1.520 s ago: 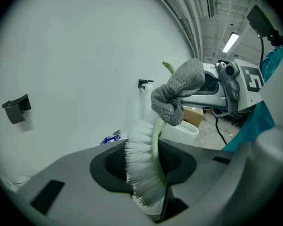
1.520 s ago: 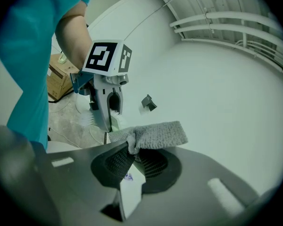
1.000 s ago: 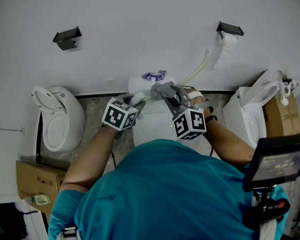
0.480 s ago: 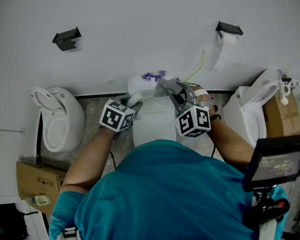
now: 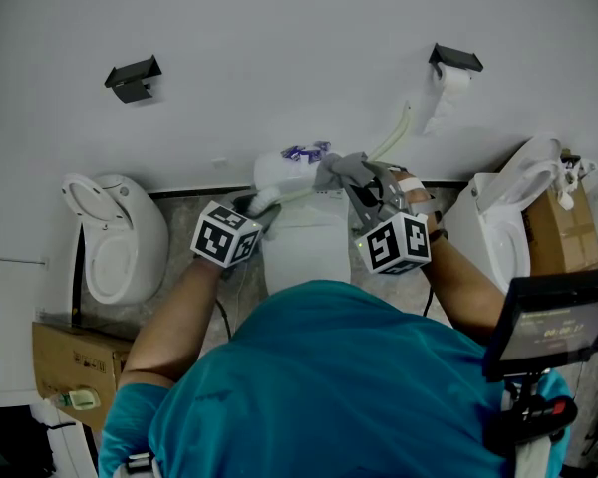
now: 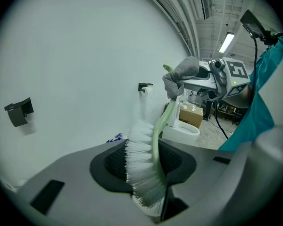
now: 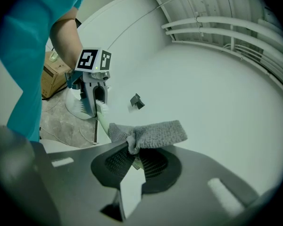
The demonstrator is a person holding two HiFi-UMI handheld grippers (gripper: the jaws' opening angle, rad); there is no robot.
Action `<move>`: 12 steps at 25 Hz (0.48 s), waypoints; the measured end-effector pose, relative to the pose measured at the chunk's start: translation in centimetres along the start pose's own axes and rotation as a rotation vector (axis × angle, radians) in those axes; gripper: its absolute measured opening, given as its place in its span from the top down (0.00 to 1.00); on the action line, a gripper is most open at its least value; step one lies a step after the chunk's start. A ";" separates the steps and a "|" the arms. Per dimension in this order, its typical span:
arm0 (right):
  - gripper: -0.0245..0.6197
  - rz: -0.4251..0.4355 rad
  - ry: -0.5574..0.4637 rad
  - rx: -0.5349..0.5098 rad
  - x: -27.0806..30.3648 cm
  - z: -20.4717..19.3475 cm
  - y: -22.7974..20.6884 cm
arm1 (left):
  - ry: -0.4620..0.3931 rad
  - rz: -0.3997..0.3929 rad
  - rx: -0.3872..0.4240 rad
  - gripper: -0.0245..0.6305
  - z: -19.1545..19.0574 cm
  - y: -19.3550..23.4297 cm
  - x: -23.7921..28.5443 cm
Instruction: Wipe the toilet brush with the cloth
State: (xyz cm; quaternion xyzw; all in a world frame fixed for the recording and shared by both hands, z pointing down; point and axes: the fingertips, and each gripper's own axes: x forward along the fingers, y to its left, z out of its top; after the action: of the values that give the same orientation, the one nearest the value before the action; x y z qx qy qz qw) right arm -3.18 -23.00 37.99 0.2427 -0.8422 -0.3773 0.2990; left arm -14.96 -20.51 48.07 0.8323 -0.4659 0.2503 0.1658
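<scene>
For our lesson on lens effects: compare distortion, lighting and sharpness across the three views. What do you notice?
Head view: soft, even light on the white wall, hardly any shadows. Left gripper view: heavy fisheye with black corners, ceiling lamp bright, toilet brush bristles slightly soft near the lens. Right gripper view: same fisheye bends the pipes; cloth fairly sharp.

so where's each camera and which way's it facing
head view: on the head, steeply down at left tongs, right tongs; forearms, shirt show
left gripper view: on left tongs, along jaws shut on toilet brush; right tongs, shirt beyond
right gripper view: on right tongs, along jaws holding cloth; left forearm shows
gripper views share brush, cloth
</scene>
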 end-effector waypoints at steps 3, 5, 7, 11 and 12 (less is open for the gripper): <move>0.91 -0.015 -0.006 0.005 -0.3 -0.1 -0.5 | -0.016 -0.012 -0.002 0.73 -0.1 0.1 -0.1; 0.91 -0.025 -0.010 0.007 -0.6 0.0 -0.9 | -0.029 -0.022 -0.004 0.73 -0.1 0.1 -0.1; 0.91 -0.034 -0.013 0.009 -0.9 0.1 -1.2 | -0.041 -0.031 -0.005 0.73 -0.1 0.1 -0.2; 0.91 -0.052 -0.015 0.006 -1.3 0.1 -1.8 | -0.061 -0.046 -0.007 0.73 -0.1 0.1 -0.3; 0.91 -0.056 -0.016 0.004 -1.4 0.1 -1.9 | -0.065 -0.050 -0.008 0.73 -0.2 0.1 -0.3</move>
State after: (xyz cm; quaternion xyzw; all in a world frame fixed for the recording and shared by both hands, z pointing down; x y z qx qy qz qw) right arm -1.93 -23.26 36.00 0.2640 -0.8381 -0.3857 0.2812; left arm -15.24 -20.30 48.06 0.8506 -0.4512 0.2171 0.1603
